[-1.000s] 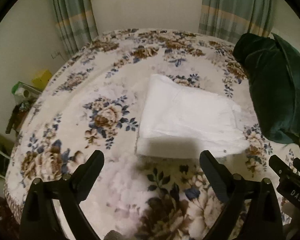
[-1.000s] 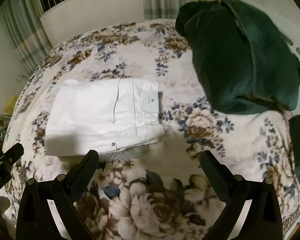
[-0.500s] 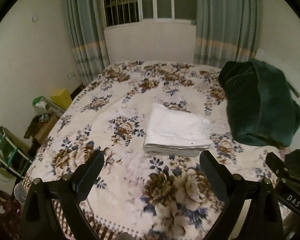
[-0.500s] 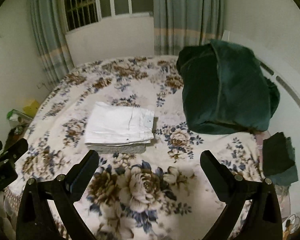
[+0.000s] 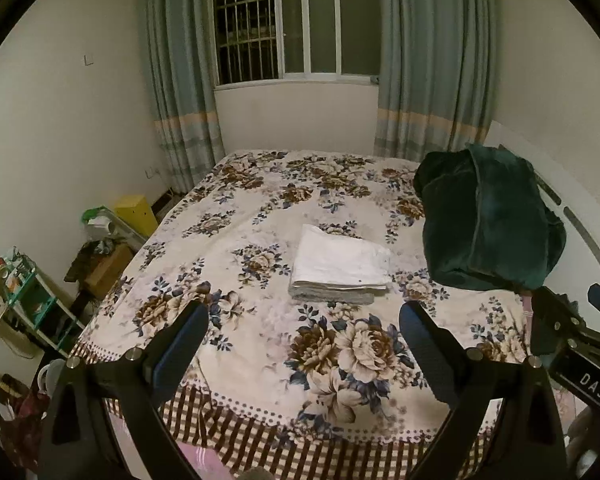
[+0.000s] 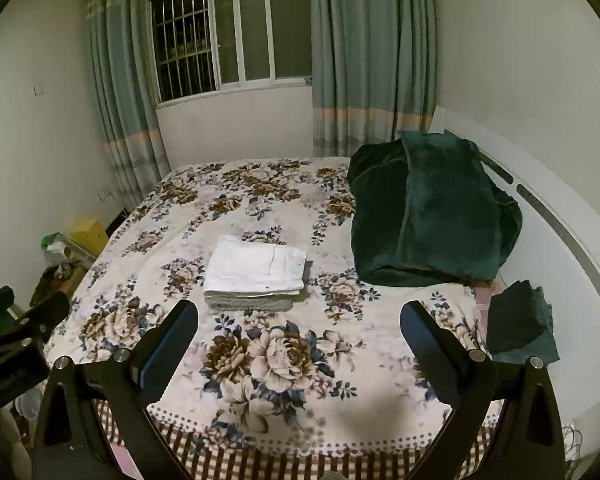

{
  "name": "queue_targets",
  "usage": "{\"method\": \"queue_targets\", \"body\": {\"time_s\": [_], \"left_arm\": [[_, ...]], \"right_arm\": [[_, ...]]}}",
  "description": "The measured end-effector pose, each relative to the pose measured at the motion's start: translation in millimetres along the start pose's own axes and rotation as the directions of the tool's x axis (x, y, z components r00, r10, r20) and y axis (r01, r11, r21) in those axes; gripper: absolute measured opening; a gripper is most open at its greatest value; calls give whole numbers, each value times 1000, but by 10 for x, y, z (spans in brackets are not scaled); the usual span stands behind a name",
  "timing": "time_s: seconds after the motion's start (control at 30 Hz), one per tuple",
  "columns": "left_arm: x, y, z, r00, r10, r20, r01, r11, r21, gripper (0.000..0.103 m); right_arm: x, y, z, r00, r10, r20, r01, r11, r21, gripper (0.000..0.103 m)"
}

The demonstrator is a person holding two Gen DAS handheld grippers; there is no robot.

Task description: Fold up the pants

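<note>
Small dark folded cloth (image 6: 522,324) by headboard, right-wrist view only.

The white pants (image 5: 342,266) are folded into a compact rectangular stack of several layers and lie flat on the flowered bed cover (image 5: 260,208), near the middle of the bed. The layered folded edges face the cameras. From the right wrist view, the pants (image 6: 256,272) show a seam line on top and a small dark button near the front edge.
</note>
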State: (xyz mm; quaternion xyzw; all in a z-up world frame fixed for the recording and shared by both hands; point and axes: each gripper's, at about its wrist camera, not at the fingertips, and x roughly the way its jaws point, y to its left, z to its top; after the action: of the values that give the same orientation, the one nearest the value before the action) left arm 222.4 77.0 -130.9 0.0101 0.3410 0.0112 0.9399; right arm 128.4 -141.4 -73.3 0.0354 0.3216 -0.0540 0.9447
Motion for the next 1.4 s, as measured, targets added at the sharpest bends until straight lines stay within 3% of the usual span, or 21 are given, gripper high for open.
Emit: {"method": "queue_targets", "body": {"time_s": [0.27,0.47,1.4], "left_arm": [[-275,106,-18,1000,-6,2,6,1000,12,103],[-386,118,-34,1000,2,18,-2,1000,-2,103],[-504,143,-37,999,24,27,-24,1000,3,103]], "right_arm": [[-525,29,77,999,-3,33,3,1000,-9,103],[-637,67,137,999,9,51,-8,1000,-26,103],[-461,63,138,999,43,14,-43,999,-26,103]]}}
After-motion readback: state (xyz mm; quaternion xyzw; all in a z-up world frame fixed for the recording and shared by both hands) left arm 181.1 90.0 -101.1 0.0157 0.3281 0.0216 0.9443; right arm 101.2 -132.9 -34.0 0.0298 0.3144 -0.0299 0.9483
